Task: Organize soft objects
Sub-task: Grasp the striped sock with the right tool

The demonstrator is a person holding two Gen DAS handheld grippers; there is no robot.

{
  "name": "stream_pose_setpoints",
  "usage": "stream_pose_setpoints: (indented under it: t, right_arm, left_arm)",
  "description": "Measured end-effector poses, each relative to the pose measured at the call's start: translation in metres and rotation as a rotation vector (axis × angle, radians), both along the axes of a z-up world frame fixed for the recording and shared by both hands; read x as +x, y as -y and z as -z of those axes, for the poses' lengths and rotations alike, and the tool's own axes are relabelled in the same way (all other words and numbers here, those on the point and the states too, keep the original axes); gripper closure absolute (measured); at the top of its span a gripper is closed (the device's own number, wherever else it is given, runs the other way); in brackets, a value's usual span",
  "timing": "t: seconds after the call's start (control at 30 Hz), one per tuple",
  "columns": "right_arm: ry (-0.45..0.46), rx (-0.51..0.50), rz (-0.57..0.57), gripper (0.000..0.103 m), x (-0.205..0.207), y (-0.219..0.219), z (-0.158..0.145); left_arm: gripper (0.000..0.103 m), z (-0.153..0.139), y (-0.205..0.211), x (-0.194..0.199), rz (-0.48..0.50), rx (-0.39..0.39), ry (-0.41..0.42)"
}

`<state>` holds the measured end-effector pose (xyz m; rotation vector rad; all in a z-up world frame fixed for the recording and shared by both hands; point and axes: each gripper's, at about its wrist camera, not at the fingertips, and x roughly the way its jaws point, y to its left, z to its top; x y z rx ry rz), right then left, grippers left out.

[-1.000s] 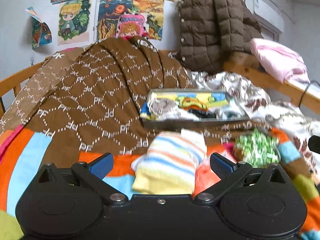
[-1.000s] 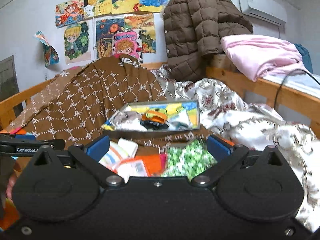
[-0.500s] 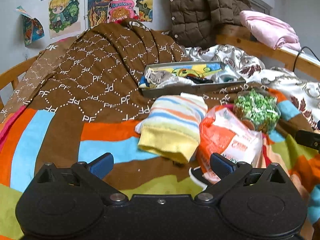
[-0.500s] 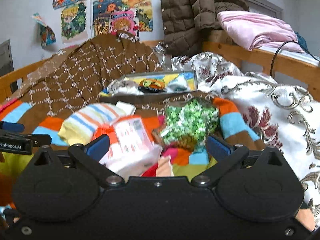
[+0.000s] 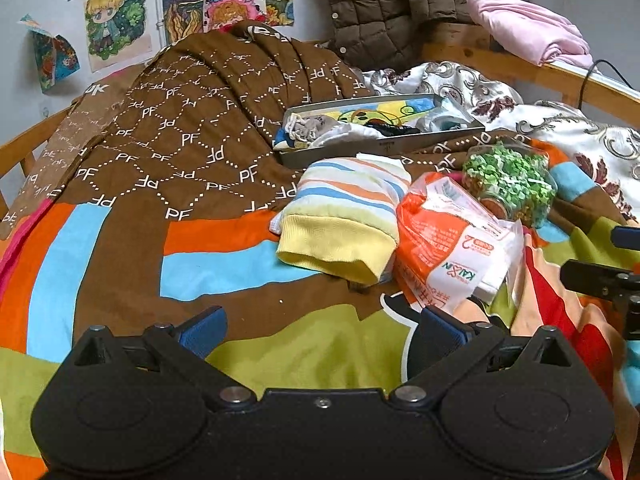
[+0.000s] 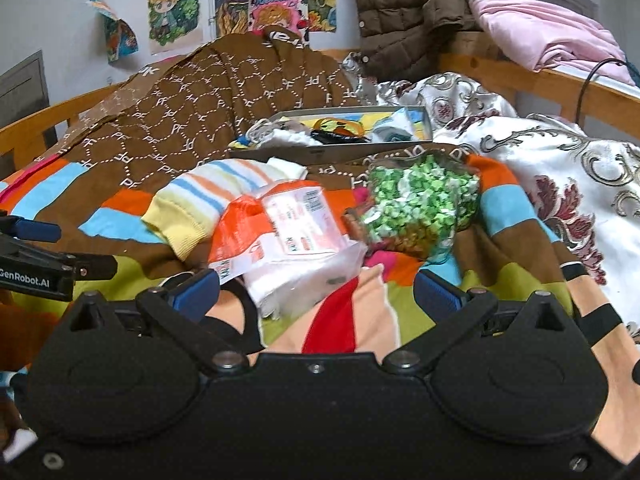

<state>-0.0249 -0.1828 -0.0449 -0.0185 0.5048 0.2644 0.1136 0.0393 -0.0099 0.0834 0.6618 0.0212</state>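
Observation:
A striped pastel sock [image 5: 344,216] [image 6: 216,200] lies on the colourful bedspread. Beside it on the right is an orange-and-white tissue pack [image 5: 444,240] [image 6: 288,240], then a clear bag of green-and-white sweets [image 5: 508,180] [image 6: 416,204]. Behind them sits a shallow metal tray [image 5: 384,146] [image 6: 320,152] with several small soft items in it. My left gripper [image 5: 320,330] is open and empty, short of the sock. My right gripper [image 6: 316,294] is open and empty, its jaws either side of the tissue pack's near end.
A brown patterned blanket [image 5: 192,128] is heaped at the back left. A white floral quilt [image 6: 560,184] lies on the right. A brown puffer jacket [image 5: 384,8] and pink bedding [image 6: 544,36] rest on the wooden bed rail behind.
Both grippers have pulled back and tilted down, so the sock, tissue pack and sweets bag sit further ahead and more bedspread shows. Both stay open.

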Motion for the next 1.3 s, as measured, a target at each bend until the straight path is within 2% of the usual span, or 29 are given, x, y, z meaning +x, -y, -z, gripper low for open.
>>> stream_pose_setpoints:
  t: [0.37, 0.6, 0.83, 0.97, 1.1, 1.3]
  right_arm:
    - [-0.001, 0.000, -0.047, 0.001, 0.017, -0.011, -0.001]
    - [0.013, -0.024, -0.106, 0.001, 0.031, -0.020, 0.005]
    - [0.016, -0.072, -0.183, 0.001, 0.046, -0.040, 0.013]
    - [0.046, -0.141, -0.254, 0.001, 0.059, -0.062, 0.012]
    - [0.070, -0.174, -0.326, 0.001, 0.087, -0.085, 0.006]
    - [0.096, -0.240, -0.438, 0.001, 0.159, -0.124, -0.002]
  left_arm:
    - [0.001, 0.002, -0.006, -0.006, 0.047, 0.000, -0.012]
    - [0.001, -0.001, -0.017, -0.009, 0.073, 0.018, 0.010]
    - [0.001, -0.007, -0.034, -0.002, 0.112, 0.045, 0.030]
    - [0.001, -0.010, -0.048, 0.008, 0.129, 0.068, 0.038]
    - [0.001, -0.013, -0.067, 0.024, 0.122, 0.073, 0.031]
    - [0.001, -0.011, -0.094, 0.053, 0.101, 0.058, 0.013]
